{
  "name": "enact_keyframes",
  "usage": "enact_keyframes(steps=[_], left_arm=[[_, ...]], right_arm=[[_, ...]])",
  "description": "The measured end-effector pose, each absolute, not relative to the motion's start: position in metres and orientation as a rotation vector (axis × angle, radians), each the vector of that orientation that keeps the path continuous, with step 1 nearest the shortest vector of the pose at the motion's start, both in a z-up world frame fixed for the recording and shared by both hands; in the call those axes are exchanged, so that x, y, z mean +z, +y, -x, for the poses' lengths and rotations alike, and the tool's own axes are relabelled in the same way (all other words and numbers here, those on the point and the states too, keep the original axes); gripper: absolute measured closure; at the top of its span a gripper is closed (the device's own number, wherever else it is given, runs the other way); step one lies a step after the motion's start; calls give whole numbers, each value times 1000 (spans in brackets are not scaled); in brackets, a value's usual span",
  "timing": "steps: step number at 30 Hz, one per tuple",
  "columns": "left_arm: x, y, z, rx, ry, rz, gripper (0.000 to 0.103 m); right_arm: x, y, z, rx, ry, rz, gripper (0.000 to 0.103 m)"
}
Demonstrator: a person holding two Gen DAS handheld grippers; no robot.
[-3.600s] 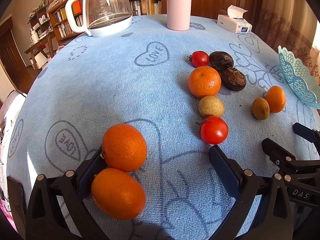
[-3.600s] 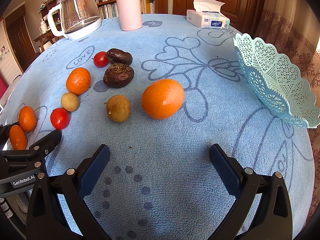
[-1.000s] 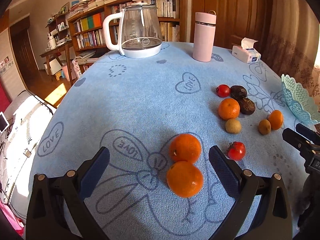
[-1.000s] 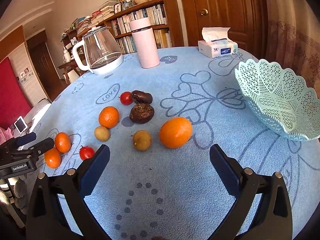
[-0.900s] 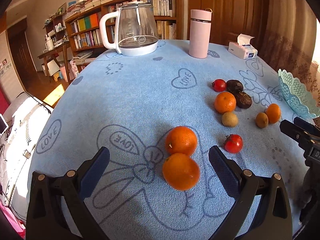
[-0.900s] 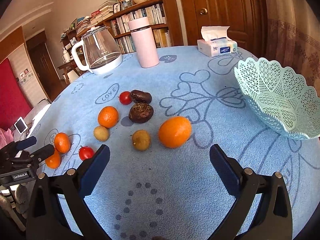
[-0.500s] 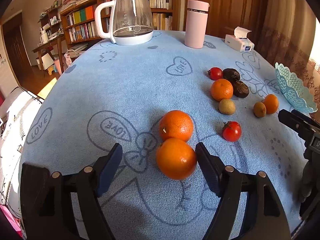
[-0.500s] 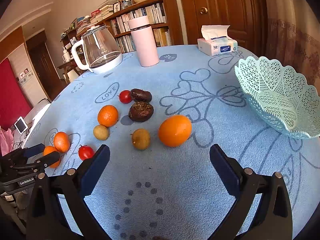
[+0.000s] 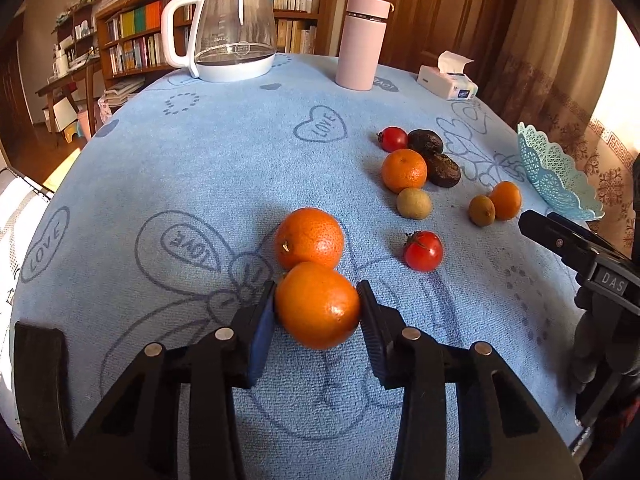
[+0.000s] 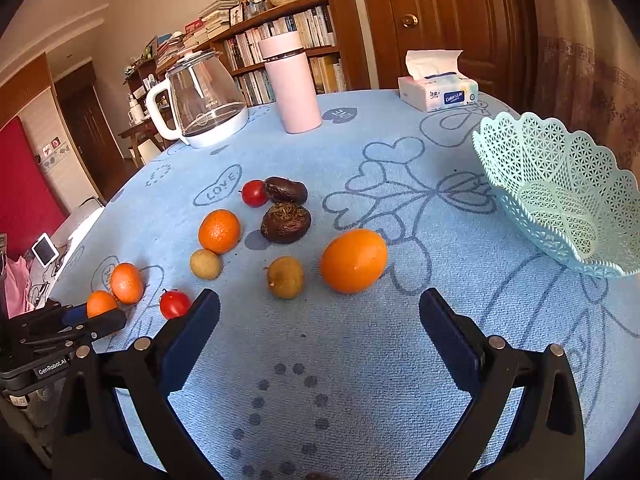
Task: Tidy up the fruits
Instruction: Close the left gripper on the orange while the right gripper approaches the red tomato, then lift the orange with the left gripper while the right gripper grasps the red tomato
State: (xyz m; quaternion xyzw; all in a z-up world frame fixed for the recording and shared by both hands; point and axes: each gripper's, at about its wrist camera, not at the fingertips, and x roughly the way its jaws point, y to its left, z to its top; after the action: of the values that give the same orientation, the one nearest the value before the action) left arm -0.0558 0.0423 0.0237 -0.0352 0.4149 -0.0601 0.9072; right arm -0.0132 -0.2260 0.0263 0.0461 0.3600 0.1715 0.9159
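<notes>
left tongs (image 9: 318, 306) | pinching near orange (image 9: 317, 305) | both pads touching

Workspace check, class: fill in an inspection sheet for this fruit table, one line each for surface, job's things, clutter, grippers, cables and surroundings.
Surface: round table under a blue cloth printed with hearts.
Job's things: held orange touching a second orange; two tomatoes, two more oranges, two small brown fruits and two dark wrinkled fruits loose on the cloth; basket with no fruit visible in it.
Clutter: glass kettle, pink flask, tissue box.
Grippers: left gripper shut on the held orange; right gripper open, above bare cloth.
Cables: nothing seen.
Surroundings: bookshelves, wooden door.
</notes>
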Motion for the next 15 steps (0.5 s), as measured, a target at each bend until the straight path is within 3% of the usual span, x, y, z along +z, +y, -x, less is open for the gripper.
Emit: enact_keyframes(steps=[15], left_arm=[[48, 70, 63, -63, 785, 103, 63]], right_arm=[[23, -238, 3, 353, 780, -174, 2]])
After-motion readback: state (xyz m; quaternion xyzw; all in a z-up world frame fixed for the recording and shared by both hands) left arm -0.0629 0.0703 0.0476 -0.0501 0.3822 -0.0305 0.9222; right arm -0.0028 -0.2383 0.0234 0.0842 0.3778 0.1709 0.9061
